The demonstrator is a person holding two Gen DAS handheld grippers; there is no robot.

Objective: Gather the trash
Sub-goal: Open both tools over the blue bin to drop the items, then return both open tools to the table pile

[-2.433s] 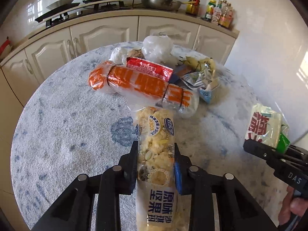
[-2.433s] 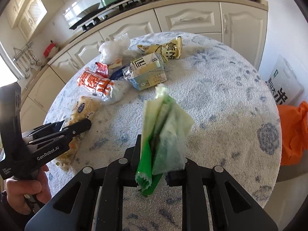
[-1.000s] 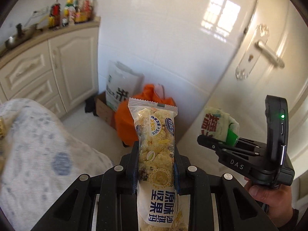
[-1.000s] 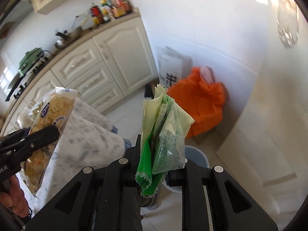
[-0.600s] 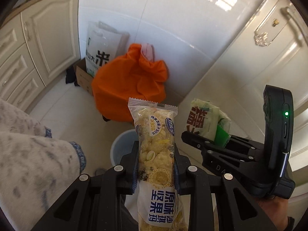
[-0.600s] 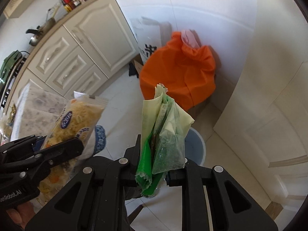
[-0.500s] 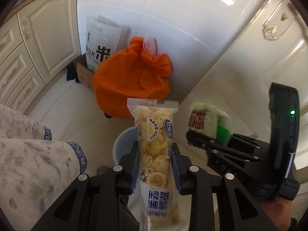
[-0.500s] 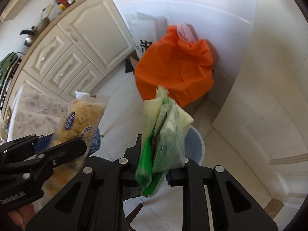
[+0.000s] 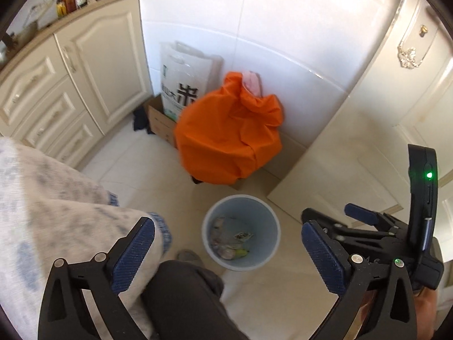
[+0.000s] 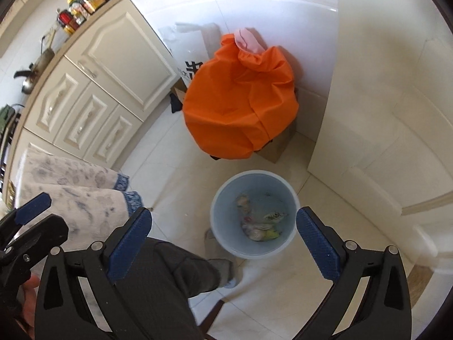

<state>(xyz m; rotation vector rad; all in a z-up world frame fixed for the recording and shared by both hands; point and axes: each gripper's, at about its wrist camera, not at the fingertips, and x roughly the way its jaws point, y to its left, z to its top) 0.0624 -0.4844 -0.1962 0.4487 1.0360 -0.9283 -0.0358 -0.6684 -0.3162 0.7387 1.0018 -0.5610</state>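
Trash (image 10: 262,226) in bin (image 10: 226,198), orange bag (image 10: 240,107) behind

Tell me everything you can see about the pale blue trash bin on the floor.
The trash bin is a round, pale blue bucket that looks like smooth plastic, with no lid. It stands upright on the cream floor tiles, in front of the orange bag and apart from it. Several crumpled wrappers lie on its bottom, leaving it mostly unfilled. A grey-socked foot is near its base; contact is unclear.

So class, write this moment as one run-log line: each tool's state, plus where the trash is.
left tool: open, empty | right tool: open, empty | both above bin | wrappers inside bin | bin on floor near orange bag
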